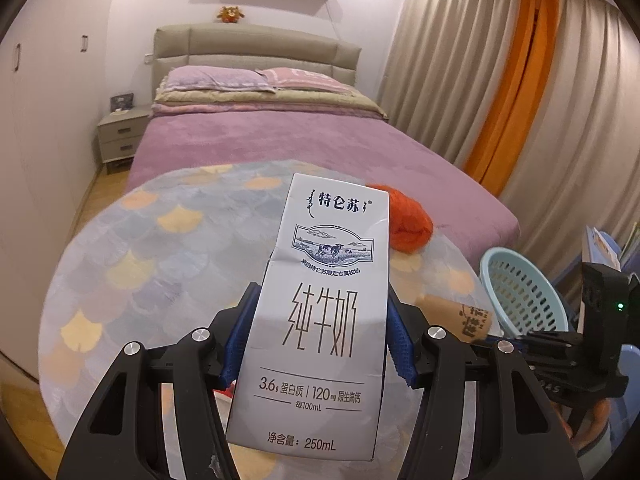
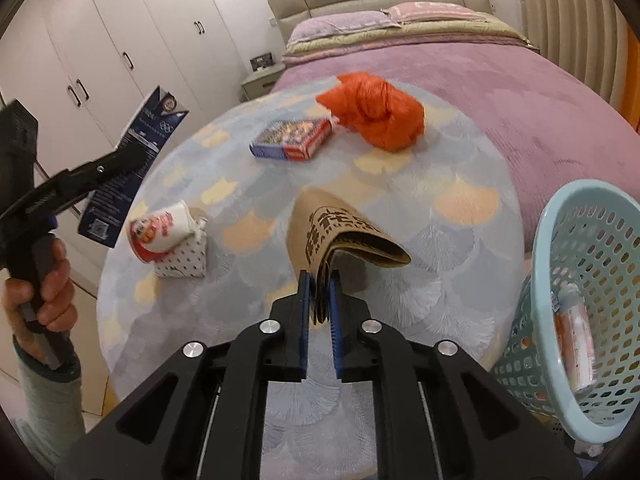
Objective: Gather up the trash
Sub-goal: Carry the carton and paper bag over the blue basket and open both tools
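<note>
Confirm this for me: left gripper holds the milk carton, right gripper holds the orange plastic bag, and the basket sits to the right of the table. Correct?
Not quite. The right gripper is shut on the folded brown paper bag; the right wrist view shows the orange plastic bag lying on the table. The left gripper does hold the milk carton, and the basket is right of the table.

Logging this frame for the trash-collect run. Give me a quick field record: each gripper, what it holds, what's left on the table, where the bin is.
left gripper: shut on milk carton, lifted above the table
right gripper: shut on folded brown paper bag
table: round, scale-patterned cloth, at the foot of the bed
still on table: orange plastic bag, small printed box, crumpled cup on dotted white packet
basket: pale blue, perforated, at the table's right edge, already holds a wrapper
</note>
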A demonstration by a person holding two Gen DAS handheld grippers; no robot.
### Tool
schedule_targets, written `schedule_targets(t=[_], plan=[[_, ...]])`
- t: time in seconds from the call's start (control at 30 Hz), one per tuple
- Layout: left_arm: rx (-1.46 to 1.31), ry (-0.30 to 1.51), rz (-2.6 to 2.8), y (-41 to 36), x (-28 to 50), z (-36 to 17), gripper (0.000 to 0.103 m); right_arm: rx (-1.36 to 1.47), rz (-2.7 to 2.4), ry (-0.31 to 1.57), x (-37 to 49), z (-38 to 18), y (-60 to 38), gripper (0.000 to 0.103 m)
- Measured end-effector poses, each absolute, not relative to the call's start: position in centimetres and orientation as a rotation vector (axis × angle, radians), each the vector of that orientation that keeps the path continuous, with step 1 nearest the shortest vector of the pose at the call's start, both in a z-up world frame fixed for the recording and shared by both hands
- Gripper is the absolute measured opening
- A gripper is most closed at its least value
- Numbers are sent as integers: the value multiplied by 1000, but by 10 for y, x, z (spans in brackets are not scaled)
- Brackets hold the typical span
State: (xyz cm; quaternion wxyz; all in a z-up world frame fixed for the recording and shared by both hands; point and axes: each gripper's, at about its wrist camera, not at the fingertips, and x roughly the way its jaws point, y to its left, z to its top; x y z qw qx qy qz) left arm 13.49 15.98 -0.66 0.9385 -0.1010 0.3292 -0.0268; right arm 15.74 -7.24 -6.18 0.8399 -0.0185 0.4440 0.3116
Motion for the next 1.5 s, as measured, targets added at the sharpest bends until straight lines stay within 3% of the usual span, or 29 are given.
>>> schedule_targets(t=[0.23, 0.47, 0.5, 0.53, 0.63, 1.17, 1.5], plan=[[-214, 699, -74, 151, 136, -19, 56, 30, 673, 974, 169, -83, -73, 27], [-211, 711, -83, 143, 138, -23, 56, 165, 720, 991, 182, -97, -79, 28], [-210, 712, -86, 142, 138, -23, 56, 168, 729, 988, 182, -97, -79, 27], [-207, 713, -90, 140, 139, -23, 56, 166, 731, 978, 181, -95, -78, 17], [-201, 714, -102, 132, 142, -22, 56, 166, 746, 961, 178, -90, -80, 5], [-160, 678, -309, 21, 175, -5, 56, 133, 461, 717, 153, -21, -181, 4], [-179, 728, -489, -67, 211, -13, 56, 250, 187, 778, 162, -36, -282, 4]])
